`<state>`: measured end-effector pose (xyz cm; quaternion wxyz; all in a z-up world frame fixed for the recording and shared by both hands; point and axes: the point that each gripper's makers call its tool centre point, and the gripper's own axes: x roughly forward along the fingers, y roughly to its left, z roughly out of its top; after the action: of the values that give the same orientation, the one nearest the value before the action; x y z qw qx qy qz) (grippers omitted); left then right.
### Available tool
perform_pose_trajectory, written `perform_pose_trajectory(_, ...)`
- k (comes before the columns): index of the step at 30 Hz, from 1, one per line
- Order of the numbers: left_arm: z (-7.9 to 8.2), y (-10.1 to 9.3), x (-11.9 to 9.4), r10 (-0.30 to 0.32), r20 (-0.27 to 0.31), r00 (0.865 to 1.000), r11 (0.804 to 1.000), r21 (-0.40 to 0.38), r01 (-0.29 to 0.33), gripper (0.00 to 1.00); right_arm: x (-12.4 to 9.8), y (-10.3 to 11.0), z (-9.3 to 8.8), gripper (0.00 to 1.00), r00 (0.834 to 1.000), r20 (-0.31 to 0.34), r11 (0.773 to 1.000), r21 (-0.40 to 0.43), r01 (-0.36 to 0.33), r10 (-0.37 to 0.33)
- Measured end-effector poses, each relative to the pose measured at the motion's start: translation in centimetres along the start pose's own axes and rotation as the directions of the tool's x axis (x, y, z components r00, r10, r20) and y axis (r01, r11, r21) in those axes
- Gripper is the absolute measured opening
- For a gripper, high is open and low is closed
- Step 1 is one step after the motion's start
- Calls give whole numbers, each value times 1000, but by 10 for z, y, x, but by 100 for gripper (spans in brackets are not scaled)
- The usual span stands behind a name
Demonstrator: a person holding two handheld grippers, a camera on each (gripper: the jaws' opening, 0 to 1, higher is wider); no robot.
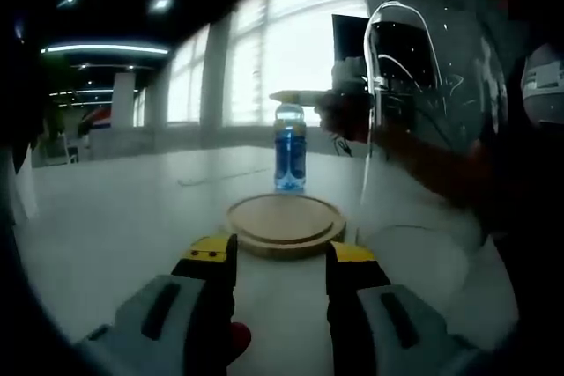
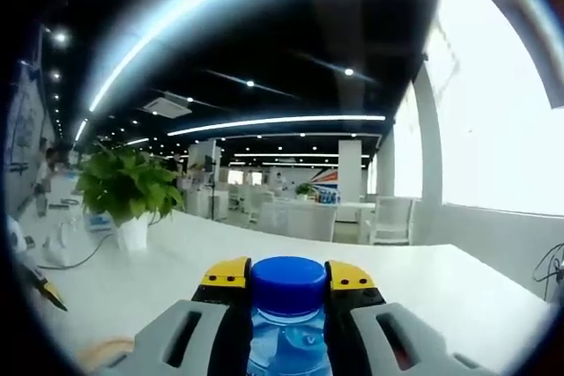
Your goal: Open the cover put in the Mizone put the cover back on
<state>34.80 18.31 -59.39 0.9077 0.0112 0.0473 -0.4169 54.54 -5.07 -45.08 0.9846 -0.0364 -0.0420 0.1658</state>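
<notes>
Squeezing the Mizone bottle (image 2: 289, 341) just under its blue cap (image 2: 288, 281), the right gripper (image 2: 287, 277) has one yellow-tipped jaw on each side of the neck. The bottle stands up straight between them. Far ahead of it, a green plant (image 2: 129, 184) sits in a white pot on the white table (image 2: 458, 283).

The left gripper (image 1: 280, 254) hangs low over the table with its jaws apart and nothing between them. Right in front of its tips lies a round wooden base (image 1: 285, 224). Just past that is the bottle, pinched near its top. To the right, a clear dome cover (image 1: 423, 77) is up in the air, with a person's arm (image 1: 441, 173) beside it.
</notes>
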Motion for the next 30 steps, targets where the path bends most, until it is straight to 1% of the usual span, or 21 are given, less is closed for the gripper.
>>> perform_pose_trajectory(5, -1, -1, 0, -2, -2, 1000, 1000, 0, 2, 33, -1, 8, 3, 24, 1000, 1, 1000, -5, -17, 17)
perform_pose_trajectory(16, -2, 0, 0, -3, -8, 1000, 1000, 1, 3, 33, -9, 23, 20, 24, 998, 37, 999, -10, -49, 50)
perform_pose_trajectory(25, -3, 0, 1, -4, -12, 1000, 1000, 2, 4, 33, -13, 35, 27, 24, 996, 44, 997, -12, -79, 79)
perform_pose_trajectory(30, -4, -2, 1, -5, -16, 1000, 1000, 5, 5, 33, -15, 45, 33, 24, 993, 51, 995, -22, -101, 102)
